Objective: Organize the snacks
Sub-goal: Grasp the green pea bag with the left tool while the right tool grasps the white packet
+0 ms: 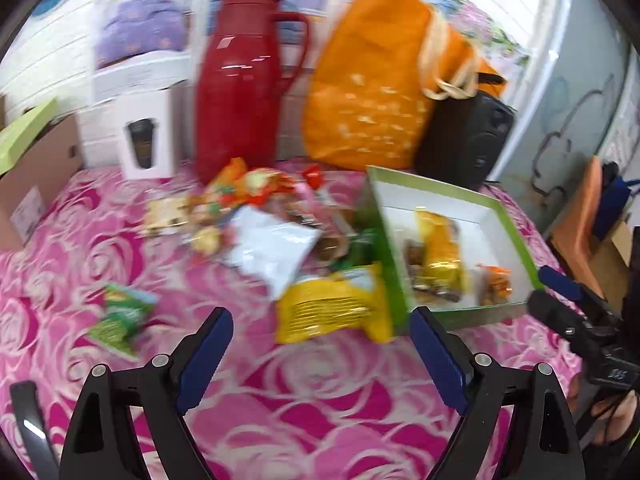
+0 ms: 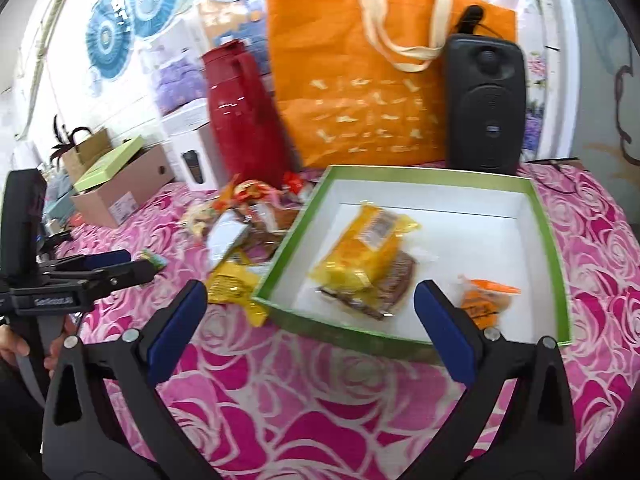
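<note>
Jaws stand wide apart and empty on the left gripper (image 1: 322,344), which hovers low over the rose-patterned cloth (image 1: 320,420) just short of the yellow snack packet (image 1: 332,308). That packet lies on the cloth touching the near left wall of the green-rimmed box (image 1: 390,280); beyond it sits the loose snack pile (image 1: 256,216), and a green packet (image 1: 120,320) lies apart to the left. The likely step is picking up the yellow packet: I would come down with the fingers straddling its crumpled width, close on the body rather than a slack corner, and lift clear of the box wall before moving across. The tool points forward and slightly down, roughly level, with the packet just right of centre.

From the right wrist, the right gripper (image 2: 310,312) is likewise spread open, holding nothing, poised at the box's near rim. Inside lie a yellow pouch (image 2: 360,256) over a brown packet (image 2: 396,280), and a small orange snack (image 2: 484,300) near the right finger. The left tool shows at the left edge, held in a hand (image 2: 16,350).
</note>
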`<state>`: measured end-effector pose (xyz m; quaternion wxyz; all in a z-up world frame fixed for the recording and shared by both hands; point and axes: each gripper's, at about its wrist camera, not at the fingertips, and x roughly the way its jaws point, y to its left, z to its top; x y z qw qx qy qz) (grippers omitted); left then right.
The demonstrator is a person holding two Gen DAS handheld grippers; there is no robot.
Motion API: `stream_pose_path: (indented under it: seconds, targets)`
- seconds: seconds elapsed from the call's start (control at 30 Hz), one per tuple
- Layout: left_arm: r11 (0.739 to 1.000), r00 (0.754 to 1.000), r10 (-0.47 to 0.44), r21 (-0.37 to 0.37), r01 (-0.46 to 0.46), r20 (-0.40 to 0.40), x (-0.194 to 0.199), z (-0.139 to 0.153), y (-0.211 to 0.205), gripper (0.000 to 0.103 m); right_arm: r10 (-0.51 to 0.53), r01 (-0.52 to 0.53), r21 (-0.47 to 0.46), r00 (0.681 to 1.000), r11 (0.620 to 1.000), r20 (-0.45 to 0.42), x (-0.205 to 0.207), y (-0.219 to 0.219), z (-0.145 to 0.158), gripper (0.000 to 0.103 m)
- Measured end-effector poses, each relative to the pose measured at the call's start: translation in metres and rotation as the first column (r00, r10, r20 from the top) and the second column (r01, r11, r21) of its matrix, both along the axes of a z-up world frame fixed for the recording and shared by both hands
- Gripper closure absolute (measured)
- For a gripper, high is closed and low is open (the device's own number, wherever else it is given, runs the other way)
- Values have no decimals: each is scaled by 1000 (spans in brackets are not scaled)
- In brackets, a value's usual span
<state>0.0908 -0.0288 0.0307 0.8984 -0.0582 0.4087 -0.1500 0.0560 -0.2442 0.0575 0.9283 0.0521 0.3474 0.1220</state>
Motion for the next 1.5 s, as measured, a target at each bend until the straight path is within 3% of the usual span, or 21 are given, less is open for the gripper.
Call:
stream_pose_path:
  seconds: [0.17,0.3,0.43,0.73,0.97,1.2,1.43,1.5]
  targets:
    - [992,993,118,57,-117,-18,2,-18,62,12,91,-91,6,995,996,-50,4,36,-11,0]
    - [984,986,163,70,-161,-28,-1,-30,100,12,153,-154,0,983,988,-103,11,66,-24,0]
    - [984,985,166,67,-163,-42,-1,-38,121,21,192,-193,8,974,981,-122,19,86,-27,0]
    - [987,991,124,105,-119,-44,17,-49,126,37,267,-268,17,952,963,-152,56,132,-33,0]
    - [990,994,90,112,-83,-61,35,-56,133,40,281,-276,49,944,960,-175,106,148,-39,6]
    - [996,997,19,92,-12,-74,40,-60,134,43,301,-315,-53,937,948,-176,142,168,-54,6]
    - [996,995,14,83,-6,-96,50,-71,136,43,291,-334,-153,924,930,-248,163,179,-89,6]
    - [996,994,13,85,-4,-108,52,-75,135,44,296,-341,-184,926,922,-235,161,180,-92,6]
